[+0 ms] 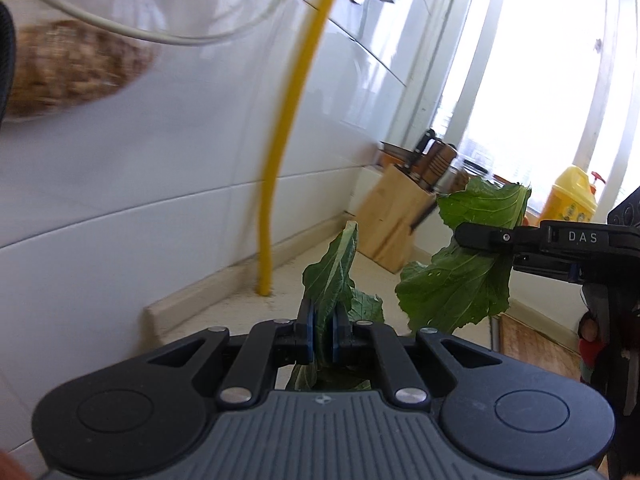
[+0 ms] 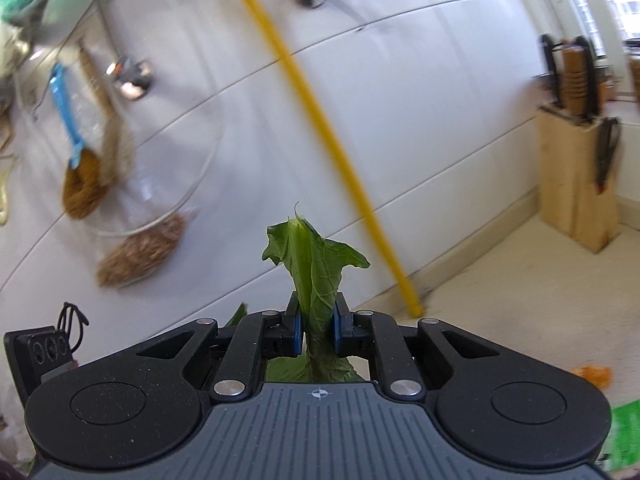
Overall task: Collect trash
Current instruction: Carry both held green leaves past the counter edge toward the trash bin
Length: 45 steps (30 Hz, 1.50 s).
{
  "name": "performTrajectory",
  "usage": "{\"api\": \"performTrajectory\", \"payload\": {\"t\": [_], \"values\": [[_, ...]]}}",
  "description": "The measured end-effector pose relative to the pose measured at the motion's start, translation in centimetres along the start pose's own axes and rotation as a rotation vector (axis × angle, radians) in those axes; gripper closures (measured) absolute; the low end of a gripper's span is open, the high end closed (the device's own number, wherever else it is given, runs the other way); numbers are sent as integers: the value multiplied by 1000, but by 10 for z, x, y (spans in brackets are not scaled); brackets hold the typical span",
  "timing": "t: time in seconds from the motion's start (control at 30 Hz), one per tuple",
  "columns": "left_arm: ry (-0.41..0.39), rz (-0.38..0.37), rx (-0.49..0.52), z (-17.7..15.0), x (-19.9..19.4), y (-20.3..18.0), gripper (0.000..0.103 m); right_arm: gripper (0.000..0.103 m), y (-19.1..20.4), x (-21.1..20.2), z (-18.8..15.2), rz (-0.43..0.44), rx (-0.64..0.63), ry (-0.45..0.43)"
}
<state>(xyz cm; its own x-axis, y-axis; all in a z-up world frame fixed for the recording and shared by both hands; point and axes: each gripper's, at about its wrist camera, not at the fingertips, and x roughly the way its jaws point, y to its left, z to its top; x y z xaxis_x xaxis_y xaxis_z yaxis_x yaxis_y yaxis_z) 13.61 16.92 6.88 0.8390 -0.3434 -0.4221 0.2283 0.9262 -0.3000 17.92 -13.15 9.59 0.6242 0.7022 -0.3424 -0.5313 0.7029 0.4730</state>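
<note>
Beige countertop (image 2: 500, 300), white tiled wall (image 1: 160, 200); yellow pipe (image 1: 280, 160), knife block (image 2: 576, 184) nearby. Left gripper (image 1: 323, 332) pinching leaf (image 1: 332, 276); right gripper (image 2: 316, 326) pinching another leaf (image 2: 316, 272).

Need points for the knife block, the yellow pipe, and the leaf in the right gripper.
knife block (image 2: 576, 184), right wrist view, front face of the wood.
yellow pipe (image 1: 280, 152), left wrist view, mid-length of the pipe.
leaf (image 2: 316, 264), right wrist view, blade above the fingers.
</note>
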Motion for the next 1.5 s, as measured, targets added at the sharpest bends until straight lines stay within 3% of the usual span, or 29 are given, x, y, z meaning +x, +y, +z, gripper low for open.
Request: {"api": "performTrajectory", "payload": {"t": [0.6,1.5], "values": [[-49,117,-61,-17,-61,45,96,85,69,62,-24,155,-63,123],[-82,167,-30,-41,-106,75,96,84,128,82,-53,189,-107,214]]}}
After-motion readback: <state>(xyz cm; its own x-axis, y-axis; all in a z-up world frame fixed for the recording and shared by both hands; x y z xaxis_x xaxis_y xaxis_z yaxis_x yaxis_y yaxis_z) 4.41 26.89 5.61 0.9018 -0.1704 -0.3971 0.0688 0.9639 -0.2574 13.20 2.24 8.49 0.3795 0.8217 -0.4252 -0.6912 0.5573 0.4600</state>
